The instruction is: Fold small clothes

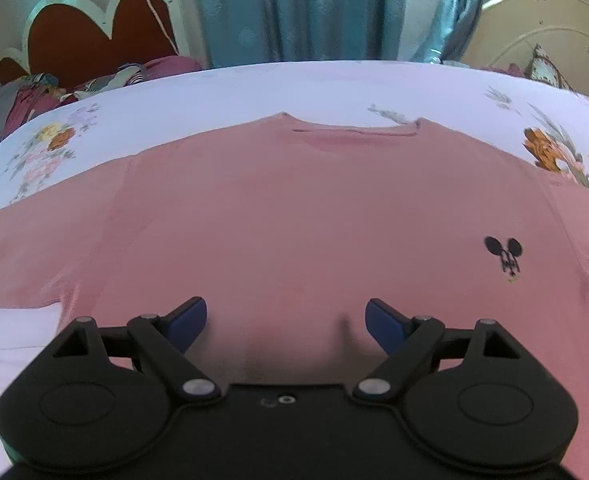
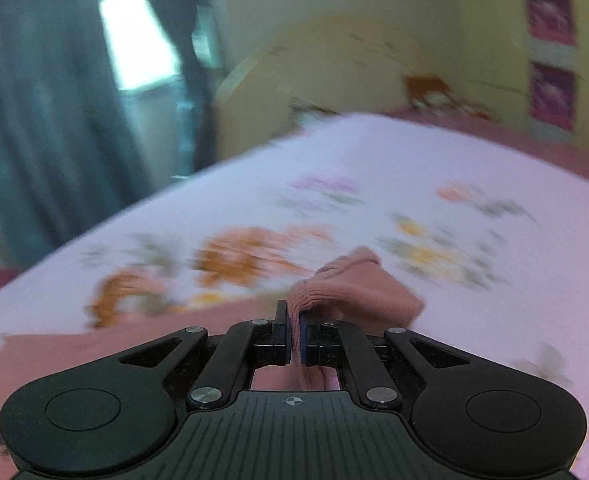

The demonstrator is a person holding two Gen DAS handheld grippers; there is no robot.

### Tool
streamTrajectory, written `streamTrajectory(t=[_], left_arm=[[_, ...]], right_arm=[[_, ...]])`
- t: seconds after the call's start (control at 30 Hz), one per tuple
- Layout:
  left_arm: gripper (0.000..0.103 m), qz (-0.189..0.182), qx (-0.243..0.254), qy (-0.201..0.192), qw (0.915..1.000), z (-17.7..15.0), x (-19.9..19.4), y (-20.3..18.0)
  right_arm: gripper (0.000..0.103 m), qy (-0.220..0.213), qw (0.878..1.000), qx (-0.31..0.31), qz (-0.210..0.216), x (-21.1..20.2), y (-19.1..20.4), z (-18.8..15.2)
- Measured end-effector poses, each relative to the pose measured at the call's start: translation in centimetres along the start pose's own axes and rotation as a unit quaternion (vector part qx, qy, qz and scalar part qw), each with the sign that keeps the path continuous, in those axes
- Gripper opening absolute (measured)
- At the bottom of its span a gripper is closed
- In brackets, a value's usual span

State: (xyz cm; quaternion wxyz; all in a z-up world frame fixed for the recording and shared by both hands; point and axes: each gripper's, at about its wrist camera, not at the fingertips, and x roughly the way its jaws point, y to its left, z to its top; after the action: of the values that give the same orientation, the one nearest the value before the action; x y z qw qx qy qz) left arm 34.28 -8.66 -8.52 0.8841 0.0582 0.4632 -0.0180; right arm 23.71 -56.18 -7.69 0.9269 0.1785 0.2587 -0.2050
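My left gripper hangs wide apart over the lower body of the pink T-shirt, pinching nothing. My right gripper is clamped on a bunched sleeve edge. I judge this the first side fold: next I carry that sleeve inward across the chest. The shirt lies flat on the floral bedsheet, collar toward the far edge. The right view is smeared; the hem is hidden.
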Motion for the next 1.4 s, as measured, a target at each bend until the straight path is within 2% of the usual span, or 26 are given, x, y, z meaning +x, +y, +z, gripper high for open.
streamTrajectory(t=[0.13,0.27,0.37,0.5,0.57,0.67,0.73,0.77,0.8,0.87,0.93,1.07,1.17,1.3,1.4], left_arm=[[0.086,0.001,-0.013,-0.008,0.9999,0.1,0.0,2.5],[0.086,0.004,-0.028,-0.011,0.9995,0.0,0.3,5.6],[0.086,0.011,-0.037,-0.012,0.9992,-0.2,0.5,8.0],[0.086,0.021,-0.047,-0.013,0.9986,-0.4,0.7,10.7],[0.086,0.02,-0.054,-0.011,0.9983,-0.4,0.8,11.8],[0.086,0.015,-0.057,-0.012,0.9982,-0.3,0.9,12.5],[0.087,0.002,-0.057,-0.012,0.9983,-0.1,1.0,12.4],[0.087,-0.005,-0.055,-0.013,0.9984,-0.1,1.0,12.2],[0.087,-0.015,-0.051,-0.014,0.9985,0.1,1.1,11.6],[0.087,-0.029,-0.038,-0.016,0.9987,0.2,1.2,10.6],[0.087,-0.052,-0.021,-0.019,0.9982,0.4,1.4,8.7],[0.087,-0.088,0.03,-0.031,0.9952,0.5,1.5,4.2],[0.087,-0.108,0.07,-0.038,0.991,0.5,2.1,0.3],[0.084,-0.085,0.108,-0.05,0.9893,0.6,3.9,-3.3],[0.08,-0.068,0.119,-0.047,0.9895,0.6,5.6,-4.9]], right_arm=[[0.003,-0.007,0.996,-0.05,0.073,-1.0,8.3,-0.3],[0.003,0.008,0.983,-0.098,0.153,-1.7,17.8,-2.5],[0.003,0.032,0.97,-0.126,0.204,-1.9,24.3,-5.4],[0.004,0.07,0.955,-0.153,0.244,-1.7,30.8,-10.2],[0.004,0.096,0.948,-0.171,0.25,-1.1,32.9,-12.4],[0.005,0.13,0.942,-0.177,0.252,-1.0,34.0,-14.5],[0.043,0.142,0.94,-0.175,0.257,-1.2,34.1,-14.9],[0.086,0.138,0.94,-0.169,0.263,-1.5,33.8,-14.8],[0.096,0.121,0.942,-0.165,0.265,-1.9,33.3,-14.5],[0.096,0.104,0.942,-0.169,0.271,-3.1,32.3,-13.8],[0.096,0.097,0.947,-0.158,0.261,-3.7,30.8,-12.9],[0.096,0.072,0.967,-0.155,0.189,-3.7,25.8,-11.3],[0.096,0.066,0.976,-0.158,0.131,-3.8,21.8,-10.9],[0.096,0.076,0.984,-0.138,0.08,-3.9,16.7,-10.9],[0.096,0.086,0.986,-0.129,0.06,-3.9,14.2,-11.0]])
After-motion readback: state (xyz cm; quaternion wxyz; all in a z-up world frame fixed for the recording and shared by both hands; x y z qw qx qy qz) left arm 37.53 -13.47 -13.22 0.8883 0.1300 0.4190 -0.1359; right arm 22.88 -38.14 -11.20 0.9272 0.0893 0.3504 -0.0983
